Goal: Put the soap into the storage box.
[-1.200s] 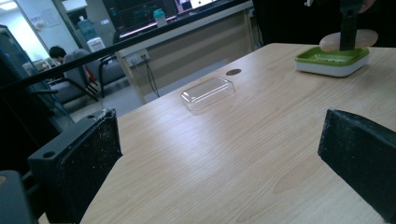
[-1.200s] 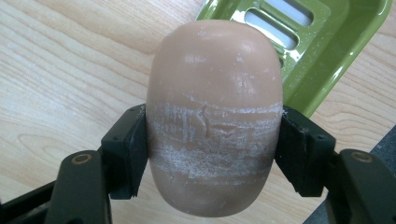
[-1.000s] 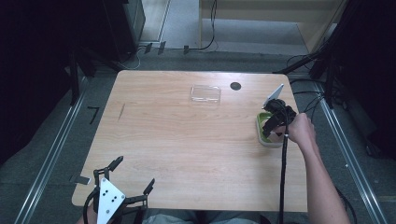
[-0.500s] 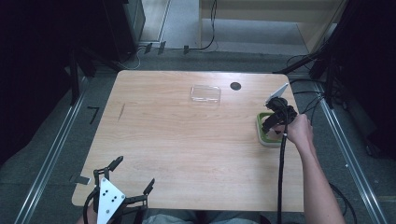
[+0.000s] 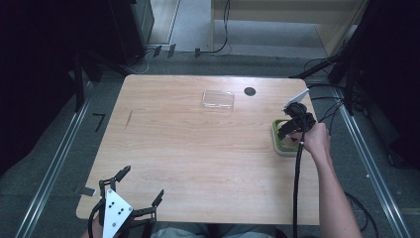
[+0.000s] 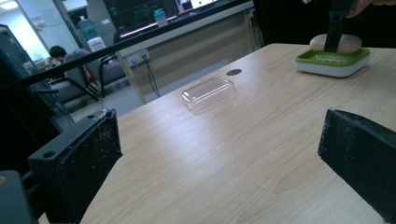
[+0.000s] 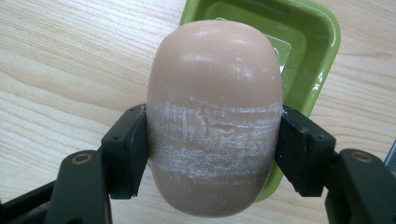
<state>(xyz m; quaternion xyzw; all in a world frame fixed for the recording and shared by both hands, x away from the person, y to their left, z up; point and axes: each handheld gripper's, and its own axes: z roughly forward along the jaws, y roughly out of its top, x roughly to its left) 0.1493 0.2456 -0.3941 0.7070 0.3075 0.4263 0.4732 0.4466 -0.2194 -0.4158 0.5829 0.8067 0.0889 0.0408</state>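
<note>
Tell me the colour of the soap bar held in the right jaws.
Pale peach-pink soap bar, with whitish scuff bands across its middle; clearest in the right gripper view.

Your wooden table (image 5: 198, 148) carries a clear lid (image 5: 218, 99) at upper centre and a green dish (image 5: 280, 140) at right.

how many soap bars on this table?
1. The soap bar is clamped in the right gripper over the green soap dish, at the table's right edge.
</note>
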